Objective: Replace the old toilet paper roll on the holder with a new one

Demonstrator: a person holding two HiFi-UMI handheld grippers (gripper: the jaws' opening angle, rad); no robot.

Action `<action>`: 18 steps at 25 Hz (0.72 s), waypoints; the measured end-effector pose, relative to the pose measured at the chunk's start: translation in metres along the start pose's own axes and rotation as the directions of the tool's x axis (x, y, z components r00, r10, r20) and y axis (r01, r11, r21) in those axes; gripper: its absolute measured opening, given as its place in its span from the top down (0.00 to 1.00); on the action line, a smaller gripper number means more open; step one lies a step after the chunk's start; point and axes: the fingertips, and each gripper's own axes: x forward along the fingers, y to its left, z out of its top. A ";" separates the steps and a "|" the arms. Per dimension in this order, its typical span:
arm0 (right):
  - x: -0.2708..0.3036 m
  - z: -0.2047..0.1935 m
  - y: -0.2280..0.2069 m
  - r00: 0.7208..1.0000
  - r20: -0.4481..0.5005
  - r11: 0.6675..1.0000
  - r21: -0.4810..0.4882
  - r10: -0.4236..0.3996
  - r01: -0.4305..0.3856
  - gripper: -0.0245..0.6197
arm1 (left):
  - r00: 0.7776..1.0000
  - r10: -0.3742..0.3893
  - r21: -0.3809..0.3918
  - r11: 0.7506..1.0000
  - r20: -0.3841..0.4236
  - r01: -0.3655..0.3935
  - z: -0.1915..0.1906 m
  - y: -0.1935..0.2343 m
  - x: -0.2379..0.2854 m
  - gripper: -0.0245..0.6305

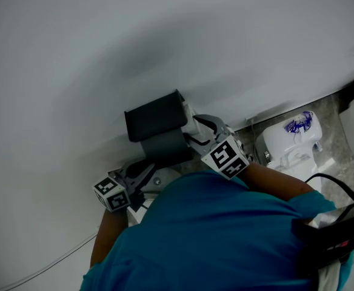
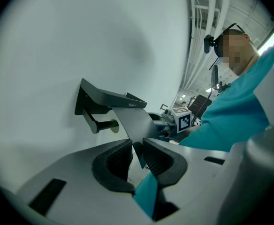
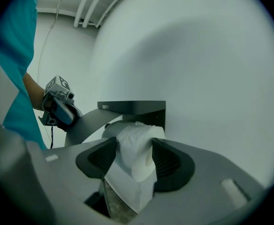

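Left gripper was clamped on the holder's cover flap. Right gripper had its jaws wide apart, with the toilet paper roll loose between them, under the holder shelf.

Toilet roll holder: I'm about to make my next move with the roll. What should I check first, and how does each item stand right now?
1. Flap of the holder held out from the wall: ok. The left gripper is clamped on its edge.
2. Roll between the jaws of the right gripper: ok. It sits just under the holder's shelf.
3. Right gripper actually squeezing the roll: cannot tell.
4. Roll seated on the spindle: cannot tell. Only the spindle's bare end shows.
5. Paper tail tidy: not ok. It hangs loose between the jaws.
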 end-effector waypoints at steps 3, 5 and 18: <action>0.004 0.001 0.002 0.999 0.006 0.999 0.022 0.050 -0.050 0.60 | 1.000 -0.003 -0.006 1.000 0.006 0.003 -0.001 0.000 0.000 0.85; 0.007 0.001 0.004 0.997 0.010 0.997 0.029 0.077 -0.077 0.60 | 1.000 -0.003 -0.005 1.000 0.002 0.003 -0.002 0.000 0.001 0.85; 0.016 0.000 0.020 0.951 0.042 0.951 -0.055 0.306 -0.304 0.71 | 1.000 0.001 0.009 1.000 -0.002 -0.001 -0.001 0.001 0.000 0.85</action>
